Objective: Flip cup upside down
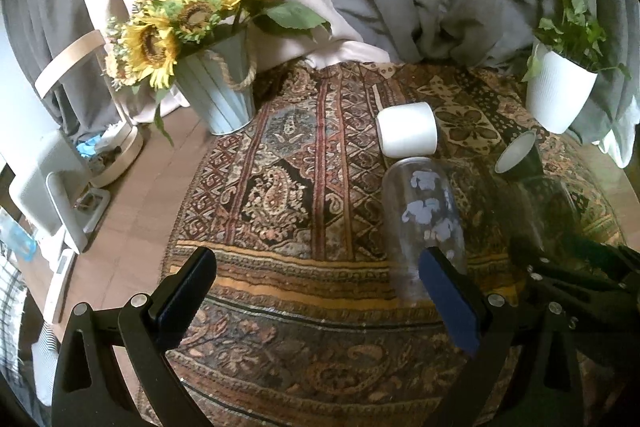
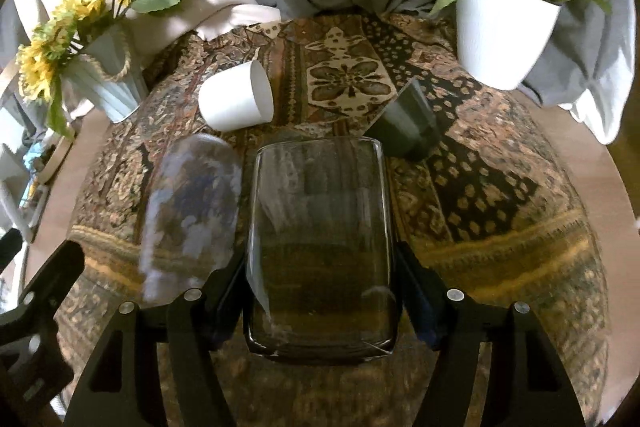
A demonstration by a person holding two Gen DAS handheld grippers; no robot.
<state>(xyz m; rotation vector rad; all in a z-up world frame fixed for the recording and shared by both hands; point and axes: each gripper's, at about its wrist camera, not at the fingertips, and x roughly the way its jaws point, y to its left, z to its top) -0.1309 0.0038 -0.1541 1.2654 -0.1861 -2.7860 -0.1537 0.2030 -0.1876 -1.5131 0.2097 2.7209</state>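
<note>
My right gripper (image 2: 320, 275) is shut on a clear smoky glass tumbler (image 2: 320, 239), its thick base toward the camera and its mouth pointing away, over the patterned cloth (image 2: 500, 195). A clear glass with white flower prints (image 2: 192, 211) stands to its left; in the left wrist view this printed glass (image 1: 424, 219) is just beyond my right finger. My left gripper (image 1: 316, 287) is open and empty above the cloth. A white cup (image 1: 407, 134) lies on its side; it also shows in the right wrist view (image 2: 236, 101). A dark cup (image 2: 408, 125) lies tipped behind the tumbler.
A pale metal bucket of sunflowers (image 1: 220, 87) stands at the table's back left. A white pot with a green plant (image 2: 500, 27) stands at the back right. Grey and pink drapes hang behind. The round table's edge drops to a wooden floor on the left (image 1: 132, 211).
</note>
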